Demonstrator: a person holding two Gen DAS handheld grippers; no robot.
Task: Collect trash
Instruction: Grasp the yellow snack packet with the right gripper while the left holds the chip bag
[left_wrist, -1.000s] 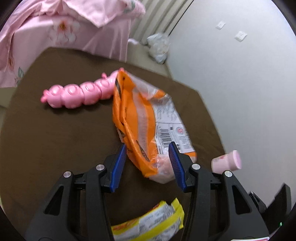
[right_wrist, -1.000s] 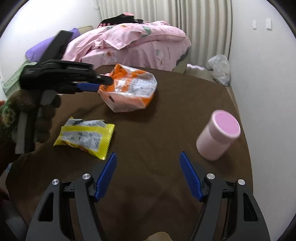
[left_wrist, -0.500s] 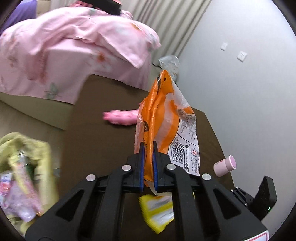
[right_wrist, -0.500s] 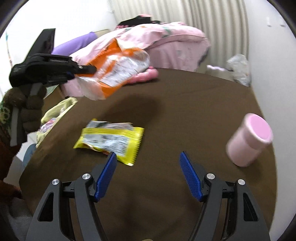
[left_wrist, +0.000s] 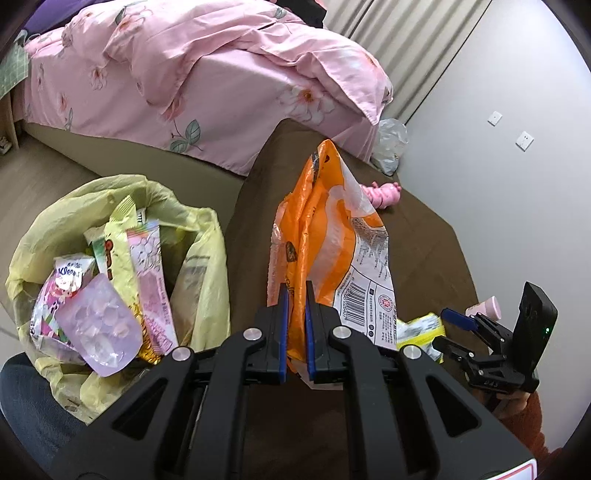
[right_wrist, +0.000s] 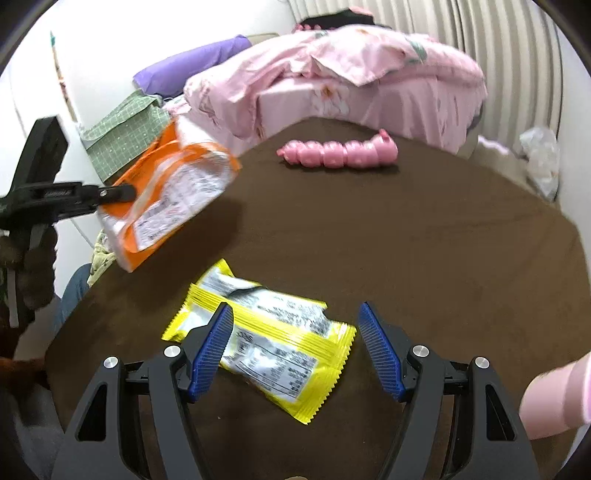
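Left wrist view: orange bag (left_wrist: 332, 236) is clamped in left tongs (left_wrist: 295, 332), carried past the tabletop (left_wrist: 424, 236) edge toward the trash bag (left_wrist: 207, 236); release there is probably next. Right tongs (right_wrist: 295, 347) are held apart over the yellow wrapper (right_wrist: 266, 332).

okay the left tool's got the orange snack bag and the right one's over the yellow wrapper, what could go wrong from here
Two risks stand out.

1. The left tool pinches only the bottom edge of the orange bag. The rest hangs free beside the yellow-green trash bag, so it could slip out or catch on the rim and miss.

2. The right tool is open over the yellow wrapper, which lies flat on the brown table. The tool may slide over it, or push it towards the pink cup.
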